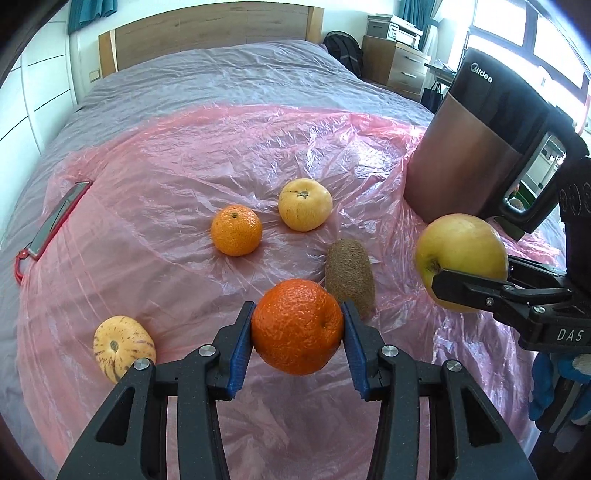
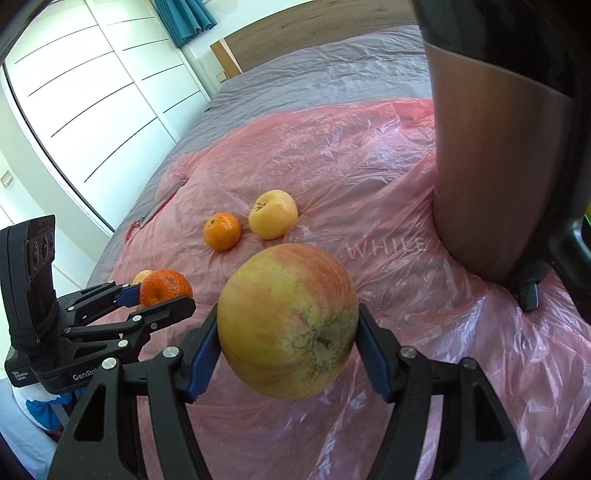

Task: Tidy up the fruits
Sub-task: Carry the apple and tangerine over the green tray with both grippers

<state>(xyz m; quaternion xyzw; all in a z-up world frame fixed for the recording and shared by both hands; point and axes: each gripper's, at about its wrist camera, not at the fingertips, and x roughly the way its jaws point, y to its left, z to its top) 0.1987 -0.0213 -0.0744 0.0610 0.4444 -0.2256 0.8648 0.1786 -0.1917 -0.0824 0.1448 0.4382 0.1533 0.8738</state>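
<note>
My left gripper point(image 1: 297, 334) is shut on a large orange point(image 1: 297, 326), held just above the pink plastic sheet point(image 1: 166, 177); the same orange point(image 2: 165, 287) shows at the left of the right wrist view. My right gripper point(image 2: 287, 343) is shut on a yellow-red apple point(image 2: 288, 321), lifted off the sheet; the apple point(image 1: 461, 260) hangs at the right in the left wrist view. On the sheet lie a small mandarin point(image 1: 236, 230), a pale yellow fruit point(image 1: 305, 204), a brown kiwi point(image 1: 350, 277) and a striped yellow fruit point(image 1: 122, 347).
A tall brown and black Midea appliance point(image 1: 480, 147) stands on the sheet at the right, close to the right gripper. A phone in a red case point(image 1: 55, 221) lies at the sheet's left edge. Grey bedding and a wooden headboard point(image 1: 210, 33) lie beyond.
</note>
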